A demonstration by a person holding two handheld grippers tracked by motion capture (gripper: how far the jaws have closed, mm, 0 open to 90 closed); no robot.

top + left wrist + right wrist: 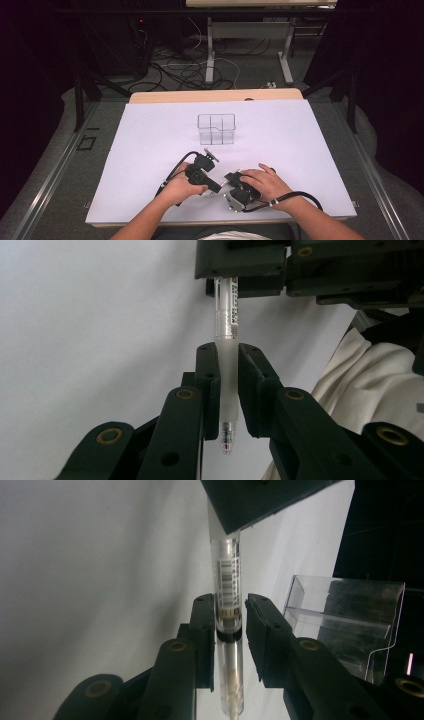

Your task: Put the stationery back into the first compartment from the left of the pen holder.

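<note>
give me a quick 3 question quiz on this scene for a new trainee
1. True or false: the left gripper is shut on the frosted grip end of the clear plastic pen.
2. The clear plastic divided organiser box stands: A) on the white table sheet beyond both hands, B) on the floor, C) between the jaws.
3. Fill in: in the right gripper view, the right gripper closes on the pen near its ____ label.

Key: 1 true; 2 A; 3 barcode
</note>
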